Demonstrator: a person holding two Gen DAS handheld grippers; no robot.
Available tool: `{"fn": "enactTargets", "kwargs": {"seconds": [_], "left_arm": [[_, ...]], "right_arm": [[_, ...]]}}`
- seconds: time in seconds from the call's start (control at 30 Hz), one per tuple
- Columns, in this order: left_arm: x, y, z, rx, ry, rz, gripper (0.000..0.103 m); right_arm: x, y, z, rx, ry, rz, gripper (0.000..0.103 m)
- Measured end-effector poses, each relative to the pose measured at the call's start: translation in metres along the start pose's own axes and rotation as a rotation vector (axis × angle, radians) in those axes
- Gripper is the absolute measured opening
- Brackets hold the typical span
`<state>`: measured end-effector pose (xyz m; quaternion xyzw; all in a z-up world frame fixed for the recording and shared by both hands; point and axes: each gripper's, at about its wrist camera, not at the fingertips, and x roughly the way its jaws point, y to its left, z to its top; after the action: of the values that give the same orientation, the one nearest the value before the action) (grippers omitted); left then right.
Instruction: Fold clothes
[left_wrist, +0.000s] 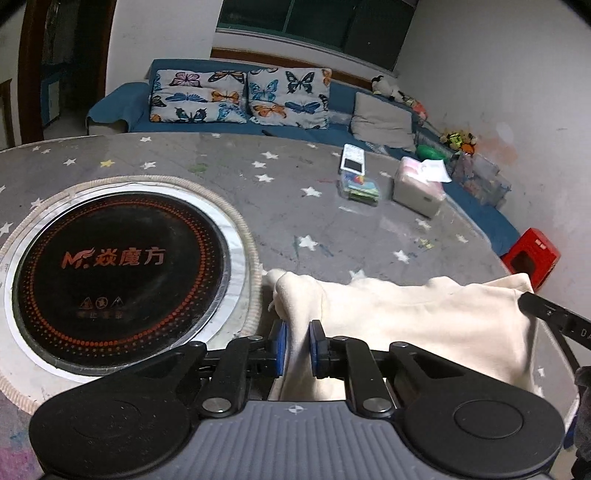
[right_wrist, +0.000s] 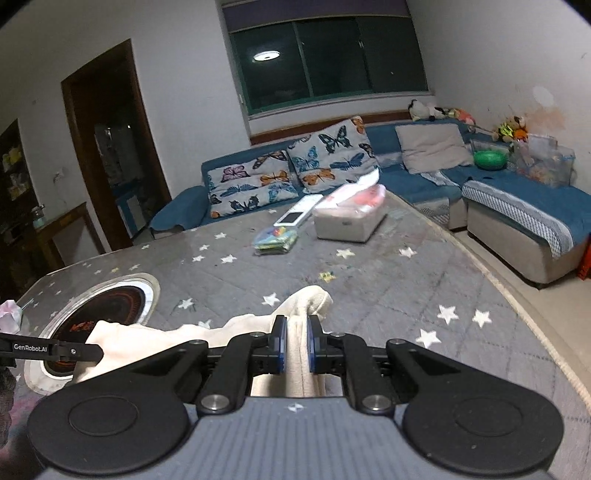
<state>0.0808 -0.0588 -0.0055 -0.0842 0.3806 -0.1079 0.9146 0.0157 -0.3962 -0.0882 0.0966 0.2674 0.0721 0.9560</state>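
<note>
I have the cream garment (left_wrist: 424, 325) stretched between my two grippers, low over the near part of the star-print table cover (left_wrist: 332, 221). One bunched end runs straight through the left gripper (left_wrist: 297, 347), whose blue pads (left_wrist: 281, 347) stand narrow and pinch a thick fold of the cloth. The other end is clamped the same way in the right gripper (right_wrist: 297, 345), jaws nearly closed on the fabric, with a rolled lip of the cloth poking out just ahead of the fingertips.

I judge this as the carry stage of a fold: both ends are gripped and the span of cloth between them sags onto the table. The next move, as I read it, calls for bringing both gripped ends forward together and laying them down evenly, keeping tension so the middle does not wrinkle, and only then letting go.

Both grippers tilt downward toward the table, side by side; the right gripper's finger shows at the far right of the left wrist view, and the left one's at the far left of the right wrist view.

Just left of the left jaws sits the round induction hob (left_wrist: 118, 269) set in the table; the cloth's edge lies just beside its rim. Well ahead of the jaws are a tissue box (right_wrist: 349, 221), a white remote (right_wrist: 299, 215) and a small colourful packet (right_wrist: 275, 238).
</note>
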Motion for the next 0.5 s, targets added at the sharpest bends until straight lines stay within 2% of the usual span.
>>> {"fn": "enactTargets", "kwargs": {"seconds": [0.07,0.13,0.2,0.33,0.5], "left_arm": [[-0.001,0.001,-0.002,0.011,-0.011,0.013,0.022],[-0.001,0.002,-0.004,0.019,-0.018,0.021,0.042],[0.002,0.004,-0.005,0.017,-0.008,0.020,0.046],[0.013,0.008,-0.008,-0.002,0.026,0.017,0.046],[0.022,0.013,-0.010,-0.029,0.052,-0.025,0.044]], "right_arm": [[0.004,-0.003,-0.003,0.011,0.012,-0.004,0.010],[0.006,-0.006,-0.006,0.022,0.025,-0.003,0.010],[0.008,-0.010,-0.008,0.034,0.035,-0.002,0.011],[0.013,-0.019,-0.014,0.067,0.059,0.004,0.015],[0.019,-0.032,-0.022,0.118,0.090,0.012,0.020]]}}
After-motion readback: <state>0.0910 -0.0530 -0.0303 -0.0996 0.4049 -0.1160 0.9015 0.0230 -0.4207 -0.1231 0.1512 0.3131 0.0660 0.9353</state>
